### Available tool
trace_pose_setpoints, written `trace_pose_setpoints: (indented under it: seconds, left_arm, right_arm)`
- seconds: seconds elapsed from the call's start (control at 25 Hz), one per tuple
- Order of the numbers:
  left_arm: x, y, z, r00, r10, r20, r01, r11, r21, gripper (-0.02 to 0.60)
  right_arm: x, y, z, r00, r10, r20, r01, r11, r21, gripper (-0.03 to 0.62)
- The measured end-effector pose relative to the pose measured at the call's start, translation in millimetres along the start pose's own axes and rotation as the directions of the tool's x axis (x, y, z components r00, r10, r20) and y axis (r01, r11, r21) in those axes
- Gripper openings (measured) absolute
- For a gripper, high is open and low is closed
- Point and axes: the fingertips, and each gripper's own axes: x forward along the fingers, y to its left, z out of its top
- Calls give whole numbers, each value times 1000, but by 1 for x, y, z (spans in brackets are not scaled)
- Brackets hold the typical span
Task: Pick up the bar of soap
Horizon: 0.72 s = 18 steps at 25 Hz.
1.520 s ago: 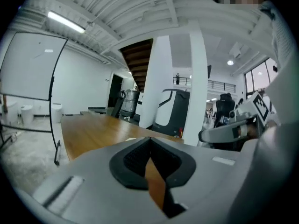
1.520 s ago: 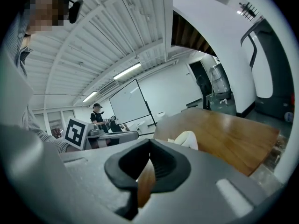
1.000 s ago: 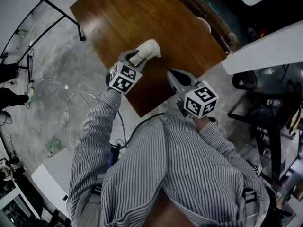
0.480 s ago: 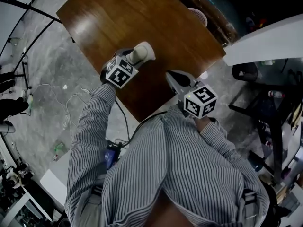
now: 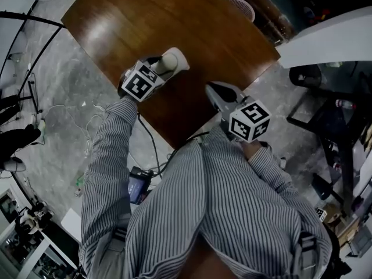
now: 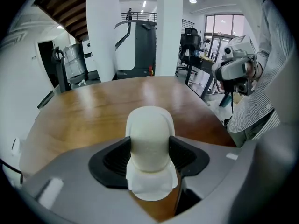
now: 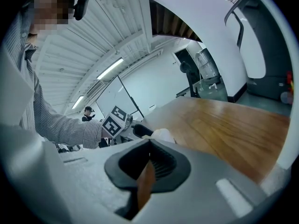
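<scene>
The cream bar of soap (image 5: 173, 60) stands on end on the brown wooden table (image 5: 174, 16), near its front-left edge. My left gripper (image 5: 163, 66) reaches around it. In the left gripper view the soap (image 6: 149, 141) sits between the two black pads (image 6: 112, 160), its reflection showing on the tabletop beneath. The jaws are opening and stand wide, close along both sides of the bar. My right gripper (image 5: 213, 89) hovers at the table's near edge, to the right of the soap. Its pads (image 7: 161, 164) meet with nothing between them. The right gripper view shows the soap (image 7: 161, 135) and the left gripper (image 7: 122, 125) beyond.
A pale round basket (image 5: 241, 7) sits at the table's far edge. Cables (image 5: 87, 127) trail over the grey floor on the left. A white desk (image 5: 331, 39) and a dark office chair (image 5: 305, 74) stand to the right.
The left gripper and the soap stay together near the table's front-left edge. The head view has shifted, showing more of the table. The right gripper has hardly moved.
</scene>
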Motion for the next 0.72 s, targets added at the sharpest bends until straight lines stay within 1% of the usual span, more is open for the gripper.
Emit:
trace_pose_setpoints:
  seconds: [0.12, 0.2, 0.4, 0.52, 0.64, 0.72]
  left_arm:
    - [2, -1, -1, 1000, -27, -16, 26, 1000, -4, 267]
    - [2, -3, 0, 999, -30, -25, 29, 1000, -8, 265]
    - [2, -3, 3, 1000, 9, 3, -9, 1000, -4, 264]
    - [1, -4, -1, 1000, 26, -4, -26, 1000, -15, 264]
    - [-9, -7, 7, 998, 51, 35, -50, 998, -33, 264]
    - [-21, -13, 14, 994, 71, 88, -65, 995, -72, 264]
  right_arm:
    - [-3, -3, -3, 1000, -5, 4, 5, 1000, 10, 2]
    - [-5, -5, -4, 1000, -6, 5, 6, 1000, 13, 2]
    - [-7, -2, -3, 1000, 5, 5, -5, 1000, 5, 2]
    - [-8, 0, 0, 1000, 18, 6, -18, 1000, -7, 2]
    - [-10, 2, 4, 999, 30, 12, -29, 999, -29, 2]
    - [-12, 5, 7, 999, 41, 16, -40, 998, -42, 2]
